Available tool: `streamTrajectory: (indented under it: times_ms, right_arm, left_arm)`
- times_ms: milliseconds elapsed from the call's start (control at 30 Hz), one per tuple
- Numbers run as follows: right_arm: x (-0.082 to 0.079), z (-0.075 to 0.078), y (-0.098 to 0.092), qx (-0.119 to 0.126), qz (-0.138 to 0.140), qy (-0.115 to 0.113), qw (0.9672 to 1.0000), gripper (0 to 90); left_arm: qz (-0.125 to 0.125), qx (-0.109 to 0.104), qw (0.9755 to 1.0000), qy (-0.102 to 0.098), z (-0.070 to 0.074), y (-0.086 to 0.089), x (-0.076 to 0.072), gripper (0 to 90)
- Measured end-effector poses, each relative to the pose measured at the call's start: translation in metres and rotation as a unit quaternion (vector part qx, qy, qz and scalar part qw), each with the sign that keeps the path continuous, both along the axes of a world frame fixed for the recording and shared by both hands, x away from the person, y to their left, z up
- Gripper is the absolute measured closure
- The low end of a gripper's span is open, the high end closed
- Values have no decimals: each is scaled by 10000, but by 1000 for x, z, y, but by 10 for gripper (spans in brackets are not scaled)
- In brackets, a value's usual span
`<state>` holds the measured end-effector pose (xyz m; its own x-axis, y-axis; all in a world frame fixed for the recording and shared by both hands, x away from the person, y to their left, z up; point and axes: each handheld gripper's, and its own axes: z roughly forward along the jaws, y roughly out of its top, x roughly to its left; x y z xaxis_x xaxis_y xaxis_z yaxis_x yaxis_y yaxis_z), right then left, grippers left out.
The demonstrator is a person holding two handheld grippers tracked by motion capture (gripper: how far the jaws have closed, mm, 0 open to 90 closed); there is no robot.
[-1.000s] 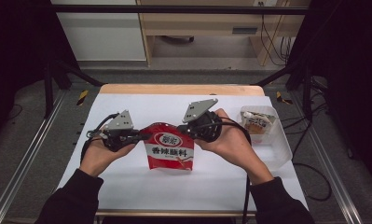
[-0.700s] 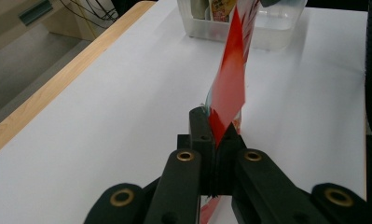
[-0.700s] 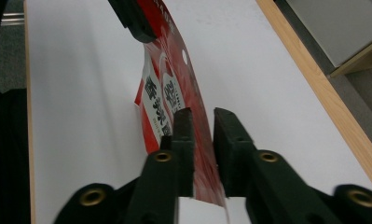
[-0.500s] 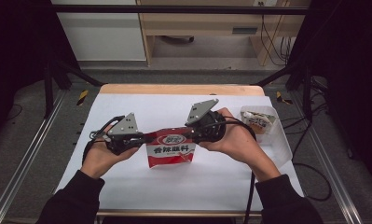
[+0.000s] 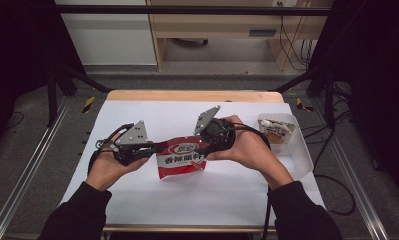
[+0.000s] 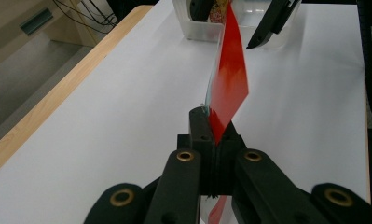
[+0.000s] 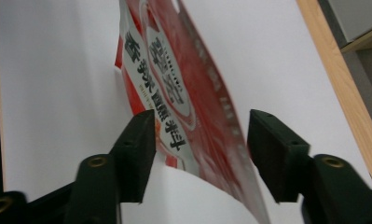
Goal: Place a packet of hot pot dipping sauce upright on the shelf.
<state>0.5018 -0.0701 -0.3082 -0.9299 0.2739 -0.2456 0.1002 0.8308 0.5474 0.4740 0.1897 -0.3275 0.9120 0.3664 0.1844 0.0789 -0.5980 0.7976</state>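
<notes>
Hands first: my left hand-held gripper [image 6: 211,140] is clamped tight on one edge of the red seasoning packet [image 5: 181,157], lifting it over the white surface [image 5: 152,115]. My right hand-held gripper [image 7: 197,140] has just been opening, its jaws spread around the packet's other edge without pressing it. Farther right sits a clear tub [image 5: 292,145].

Both forearms, in dark sleeves, reach in from the near edge. The left hand [image 5: 109,167] grips the left tool [image 5: 152,148], which points right toward the other; its 2 jaws are pressed tight together. The right hand [image 5: 247,147] holds the right tool [image 5: 203,150] pointing left, its wrist bent inward. Its 2 jaws have just been opening and stand well apart.
</notes>
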Motion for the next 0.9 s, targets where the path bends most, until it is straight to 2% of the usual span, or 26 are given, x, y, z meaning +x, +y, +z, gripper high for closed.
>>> streamTrajectory:
  times_ms: [167, 367, 567, 733, 800, 833, 900]
  right_arm:
    - [1, -2, 5, -277, 174, -22, 9995, 611]
    - [0, -3, 8, -518, 167, -67, 9985, 818]
    - [-1, 1, 8, -454, 105, -131, 9988, 890]
    - [-5, 9, 8, -419, 110, -150, 9990, 894]
    - [-5, 13, 9, -478, 107, -174, 9986, 895]
    - [-5, 15, 9, -489, 86, -152, 9987, 896]
    - [-4, 19, 9, -555, 53, -133, 9984, 896]
  left_arm:
    - [14, -46, 10000, 24, 0, 1, 1, 900]
    - [-1, -93, 10000, 22, 1, 1, 0, 900]
    - [35, -212, 9998, 62, 0, 5, 1, 900]
    - [167, -532, 9984, 131, -4, 10, 2, 892]
    - [278, -616, 9977, 46, -5, 10, 1, 830]
    - [420, -719, 9965, -32, -7, 11, 1, 773]
    - [675, -830, 9942, -96, -9, 13, 1, 545]
